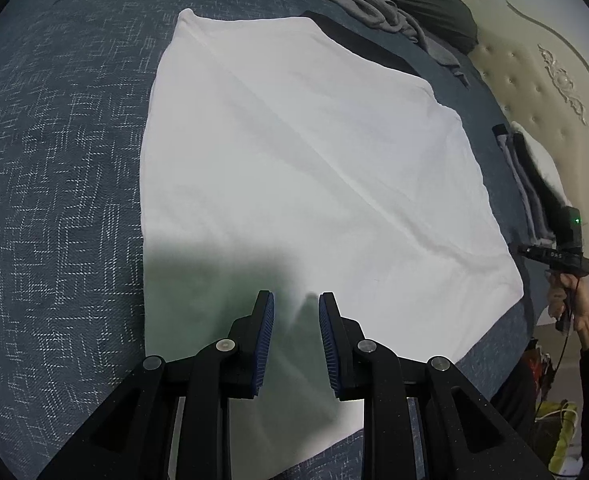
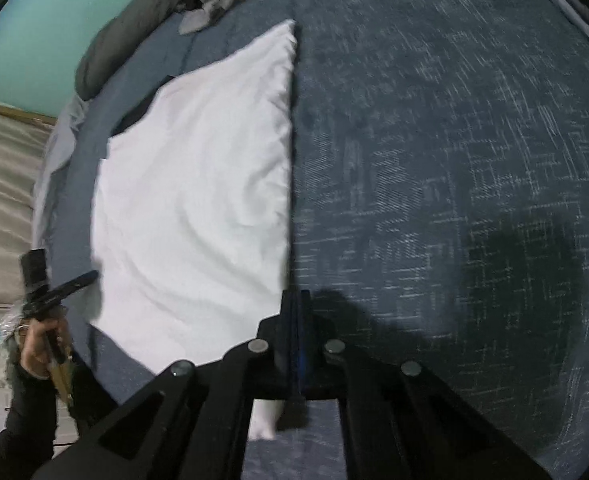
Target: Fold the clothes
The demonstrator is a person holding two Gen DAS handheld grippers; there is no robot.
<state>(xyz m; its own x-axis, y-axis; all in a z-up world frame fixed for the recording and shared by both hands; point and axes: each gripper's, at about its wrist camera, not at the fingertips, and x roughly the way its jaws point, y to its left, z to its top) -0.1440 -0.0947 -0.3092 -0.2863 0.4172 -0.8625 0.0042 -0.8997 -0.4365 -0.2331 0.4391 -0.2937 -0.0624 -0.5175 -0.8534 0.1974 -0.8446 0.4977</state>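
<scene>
The white garment (image 1: 294, 168) is lying spread flat on the blue patterned bedspread (image 1: 62, 168), and in the left wrist view its long axis is running from the near hem, right under the camera, away toward the far pile of grey clothes (image 1: 366, 4) at the head of the bed. One far corner is pointing up toward that pile; the right-hand edge is slanting down toward the cream tufted headboard (image 1: 534, 80). A dark strip is peeking out from beneath the far right edge of the garment.

The left gripper (image 1: 296, 300) is hovering over the near hem with its blue-padded fingers (image 1: 264, 336) standing narrowly apart, nothing between them but shadowed white cloth below; whether the tips are touching the fabric is hard to tell.

In the right wrist view, the right gripper (image 2: 294, 296) is sitting at the garment's near corner, jaws pressed together, and a bit of white cloth is showing under the mechanism just behind them, so it appears to be pinching the garment's edge. That view is blurred. From there the straight folded edge of the garment is running directly away from the gripper, toward the grey pile.

Off the garment's side, near the bed's edge, a hand (image 2: 40, 344) in a dark sleeve is gripping the other tool's handle. A small stack of folded clothes (image 1: 522, 184) is sitting beside the headboard.
</scene>
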